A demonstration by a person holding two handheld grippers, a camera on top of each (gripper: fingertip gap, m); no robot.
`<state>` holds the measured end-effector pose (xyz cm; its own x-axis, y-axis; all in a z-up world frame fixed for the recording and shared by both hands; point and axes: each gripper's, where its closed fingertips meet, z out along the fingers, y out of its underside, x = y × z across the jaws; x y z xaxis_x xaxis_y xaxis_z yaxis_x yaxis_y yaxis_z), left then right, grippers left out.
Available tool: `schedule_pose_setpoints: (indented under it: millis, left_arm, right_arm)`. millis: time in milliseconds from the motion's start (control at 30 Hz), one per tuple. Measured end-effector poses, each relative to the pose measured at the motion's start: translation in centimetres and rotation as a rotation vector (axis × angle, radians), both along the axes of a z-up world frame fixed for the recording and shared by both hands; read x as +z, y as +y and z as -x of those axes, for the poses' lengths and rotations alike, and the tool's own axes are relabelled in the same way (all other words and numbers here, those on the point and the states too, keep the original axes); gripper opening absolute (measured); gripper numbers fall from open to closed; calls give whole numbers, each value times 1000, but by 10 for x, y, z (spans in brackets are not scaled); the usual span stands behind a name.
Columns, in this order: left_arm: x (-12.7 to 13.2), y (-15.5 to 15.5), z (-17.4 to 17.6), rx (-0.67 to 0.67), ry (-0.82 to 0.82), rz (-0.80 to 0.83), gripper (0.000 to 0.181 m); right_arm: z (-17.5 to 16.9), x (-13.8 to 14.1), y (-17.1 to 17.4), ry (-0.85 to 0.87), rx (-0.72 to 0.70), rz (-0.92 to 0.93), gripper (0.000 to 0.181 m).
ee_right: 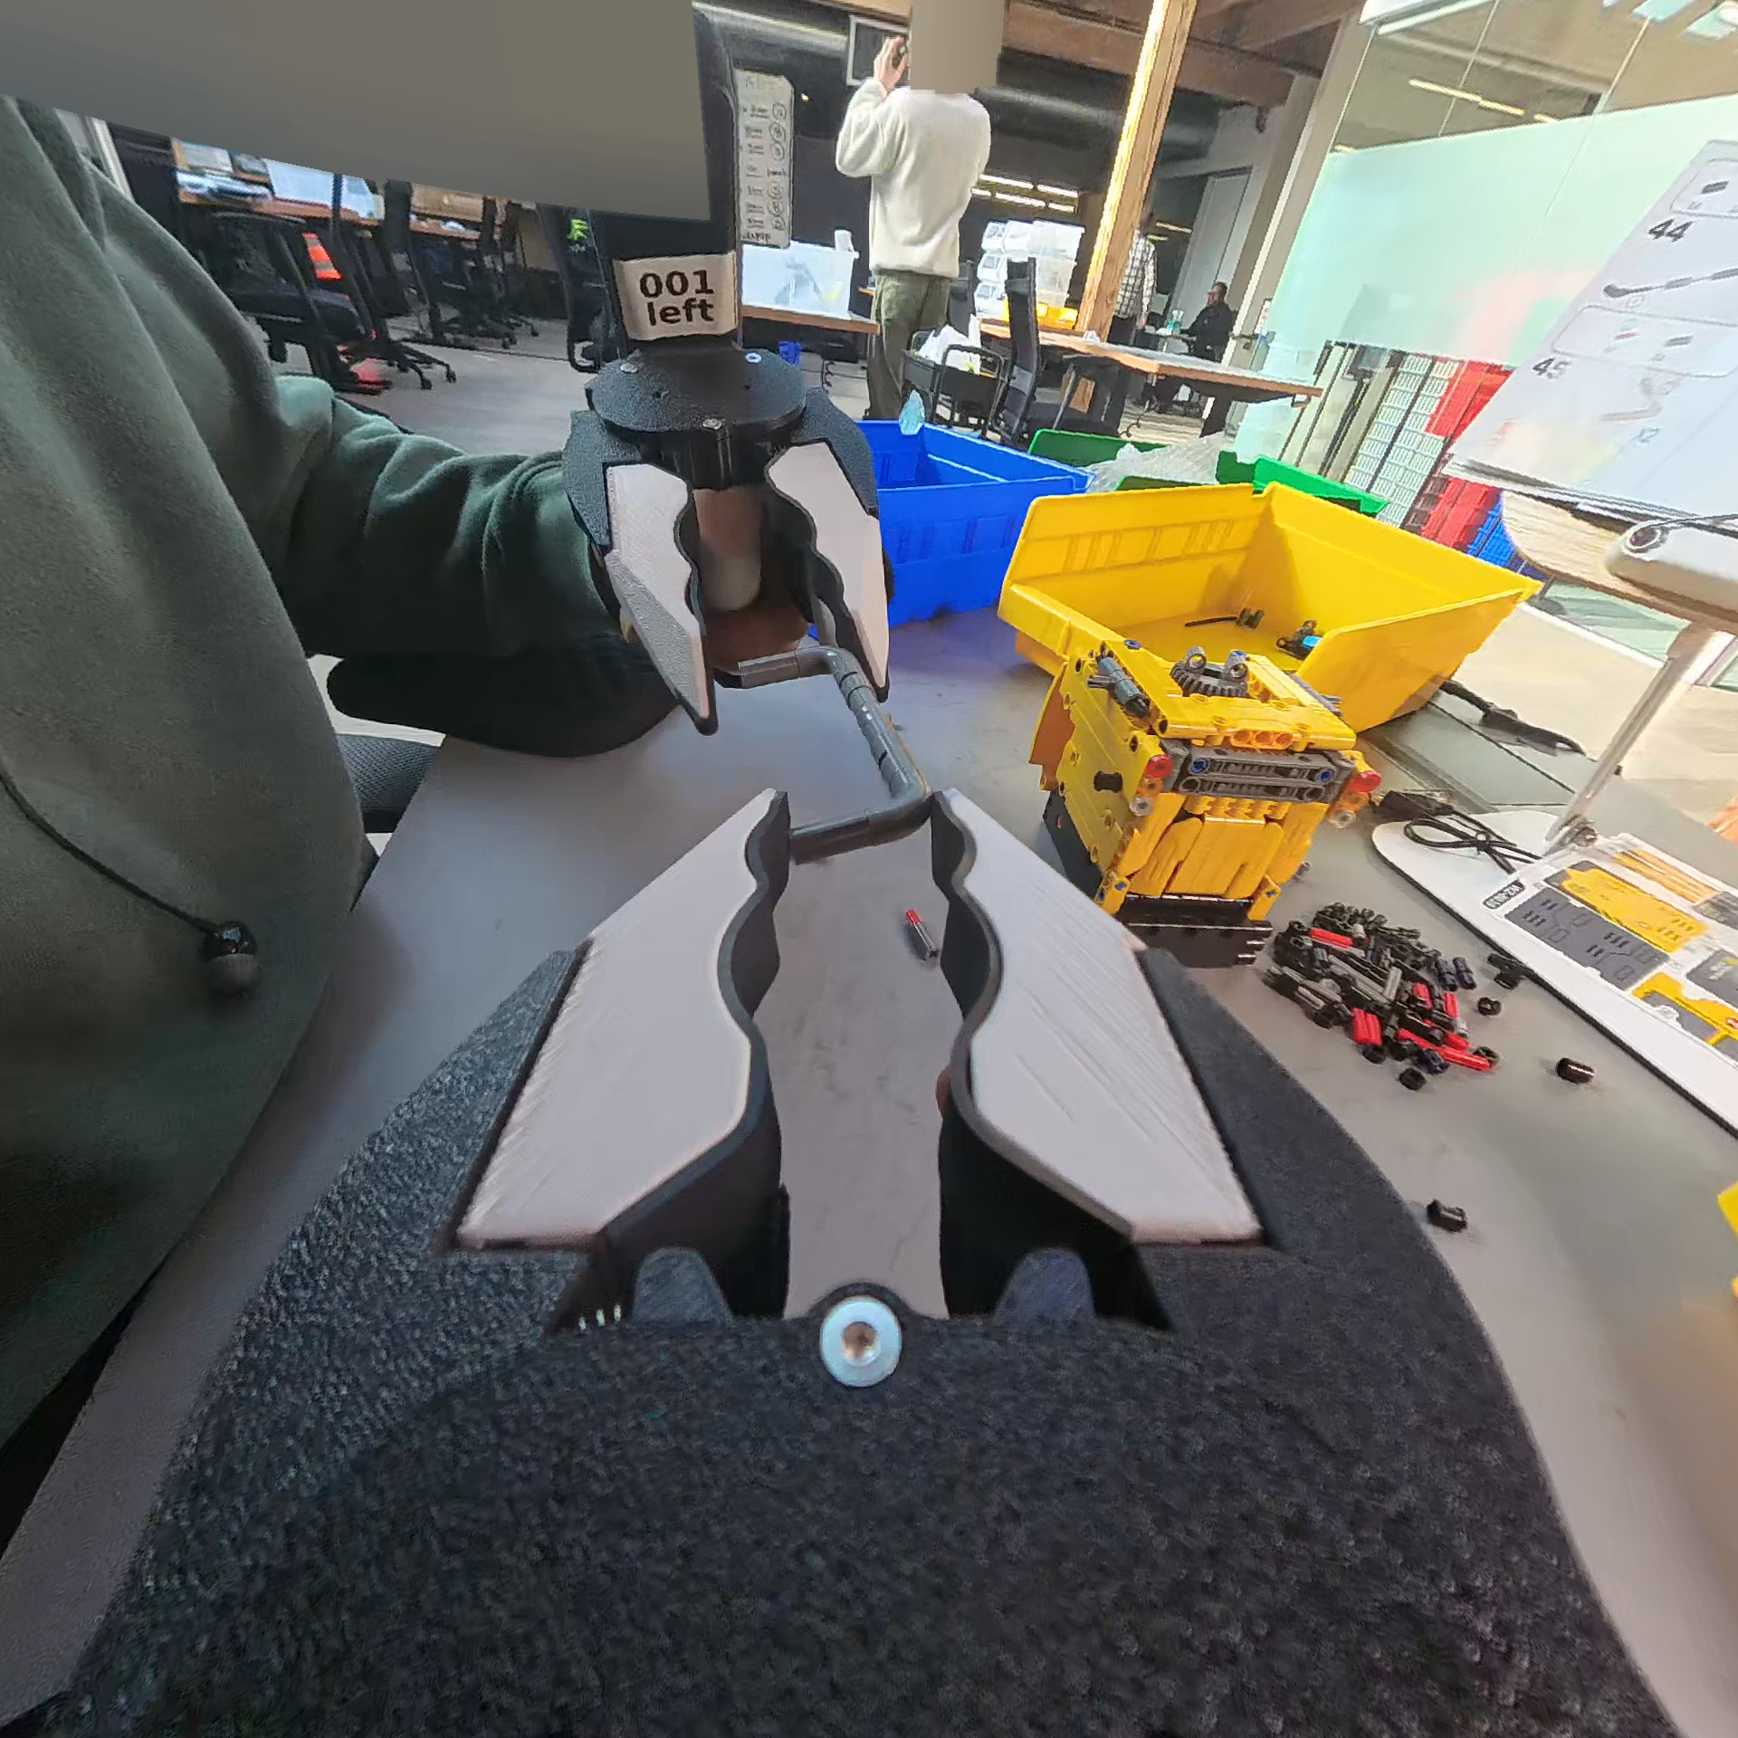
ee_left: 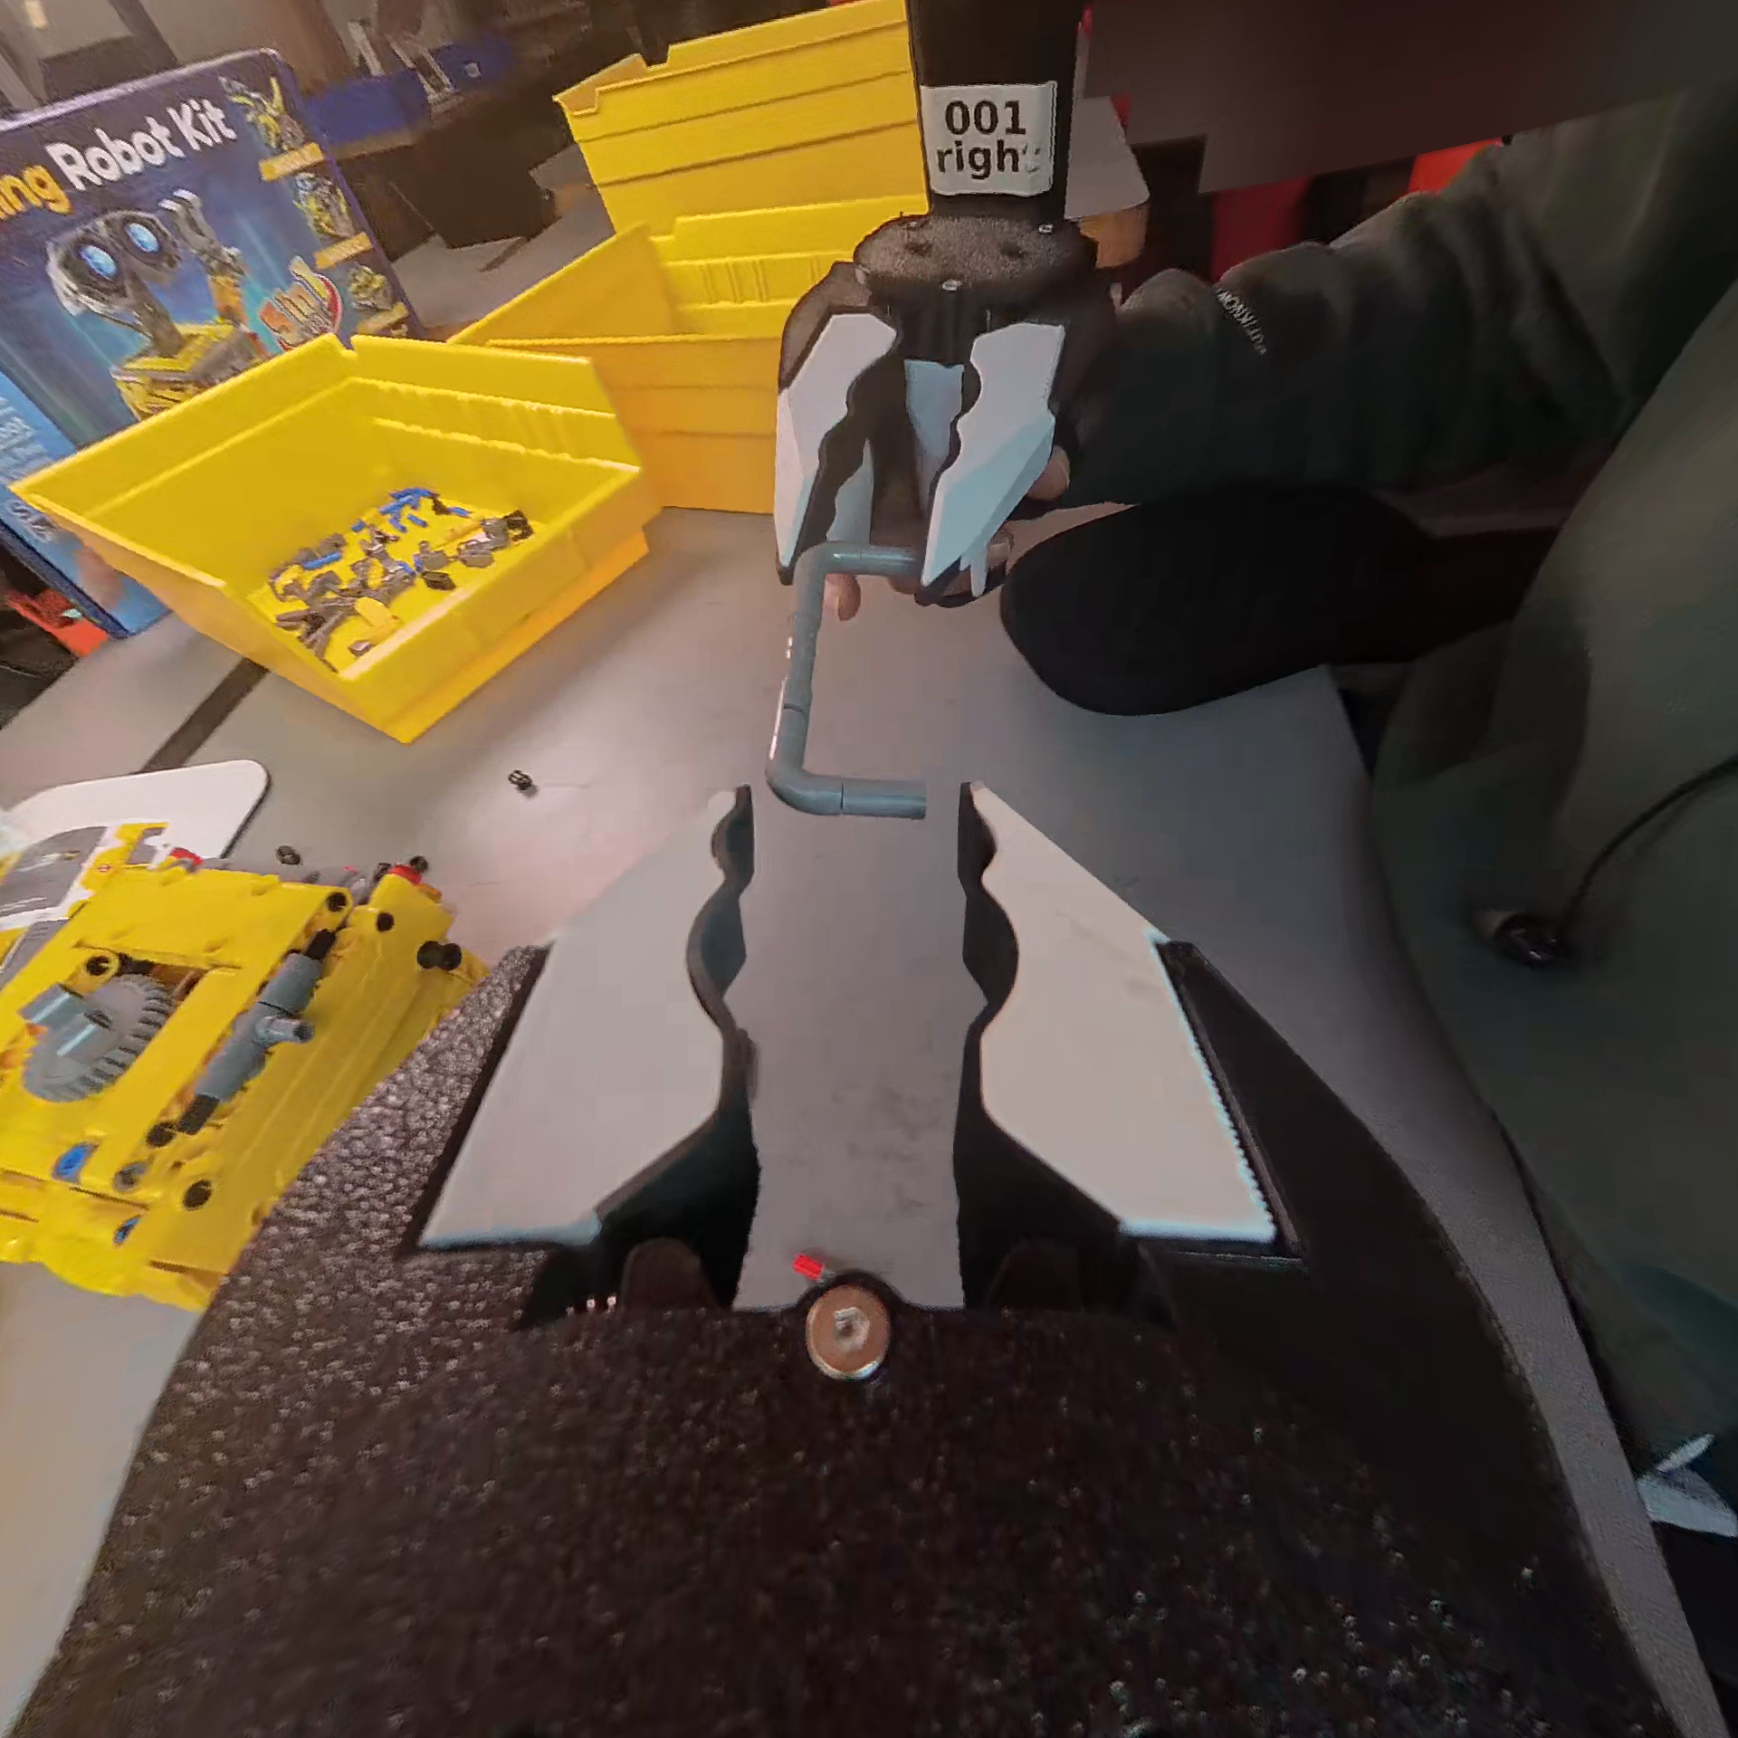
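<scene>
- Fingers [ee_left: 1063,950] of the left gripper [ee_left: 856,809] stand partly spread around one end of a grey bent rod [ee_left: 799,658]; whether they actually grip it cannot be told.
- Right gripper [ee_right: 858,818] pinches the rod's other end, above the worktop [ee_left: 611,734].
- Red-tipped pin [ee_right: 917,933] lies loose below.
- Yellow model [ee_right: 1213,799] and yellow bin [ee_left: 188,489] sit beyond.
- Risk, as a judgement: the jointed rod may twist apart or slip, since each end has only a fingertip hold.

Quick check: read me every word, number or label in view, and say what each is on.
I will not quote writing; these bear it:
White label on right gripper's black post: legible.
White tag on left gripper's black post: legible.
Blue cardboard box with robot picture: legible title.
White instruction sheet on stand: legible numbers.
Printed booklet on table: too small.
</scene>
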<state>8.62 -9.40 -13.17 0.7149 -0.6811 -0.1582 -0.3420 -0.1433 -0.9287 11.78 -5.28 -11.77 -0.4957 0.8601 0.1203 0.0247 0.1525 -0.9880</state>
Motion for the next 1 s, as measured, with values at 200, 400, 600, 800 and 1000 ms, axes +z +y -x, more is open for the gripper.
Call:
schedule_pose_setpoints:
  millis: [200, 400, 600, 800, 1000]
  left_arm:
    - [5, 4, 4, 9, 23, -48, 30]
    - [1, 6, 6, 14, 40, -72, 0]
    - [-8, 8, 7, 6, 78, -54, 0]
    - [-13, 10, 22, 32, 32, -43, 41]
    - [-7, 7, 12, -8, 32, -86, 35]
  right_arm:
    - [2, 1, 1, 4, 10, 13, 30]
    - [2, -8, 5, 9, 1, -14, 30]
    - [10, -8, -1, 23, -9, -64, 30]
    - [9, -14, 7, 16, -21, -48, 30]
    - [9, -19, 0, 13, 0, -91, 30]
